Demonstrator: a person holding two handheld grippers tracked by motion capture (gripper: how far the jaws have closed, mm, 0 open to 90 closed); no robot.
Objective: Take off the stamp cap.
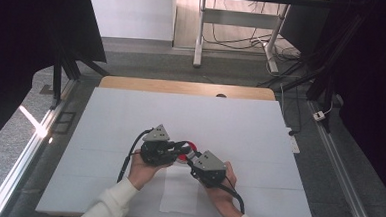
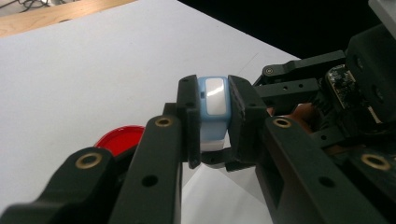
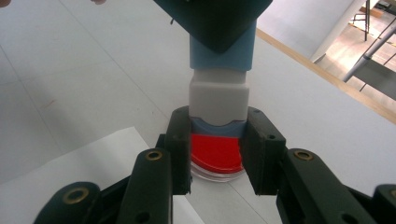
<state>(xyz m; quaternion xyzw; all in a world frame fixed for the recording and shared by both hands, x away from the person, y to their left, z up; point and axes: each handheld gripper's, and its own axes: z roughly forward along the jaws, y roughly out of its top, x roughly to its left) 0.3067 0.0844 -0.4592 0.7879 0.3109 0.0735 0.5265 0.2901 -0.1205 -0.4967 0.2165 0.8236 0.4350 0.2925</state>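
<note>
Pinching a small blue-and-white stamp [image 2: 214,109] from both ends, the left gripper [image 2: 212,121] clamps its blue body, the right gripper [image 3: 217,154] its white part, at table [image 1: 130,115] six o'clock; light, rigid, probably slippery plastic.

Counter [image 1: 131,110]: wooden top, covered almost entirely by a white sheet [image 1: 240,126]; a bare wood strip [image 1: 182,86] remains along the far edge. A smaller white paper sheet [image 1: 179,193] lies flat near the front edge. A red round pad in a clear case [image 3: 215,156] rests at that paper's far end
</note>
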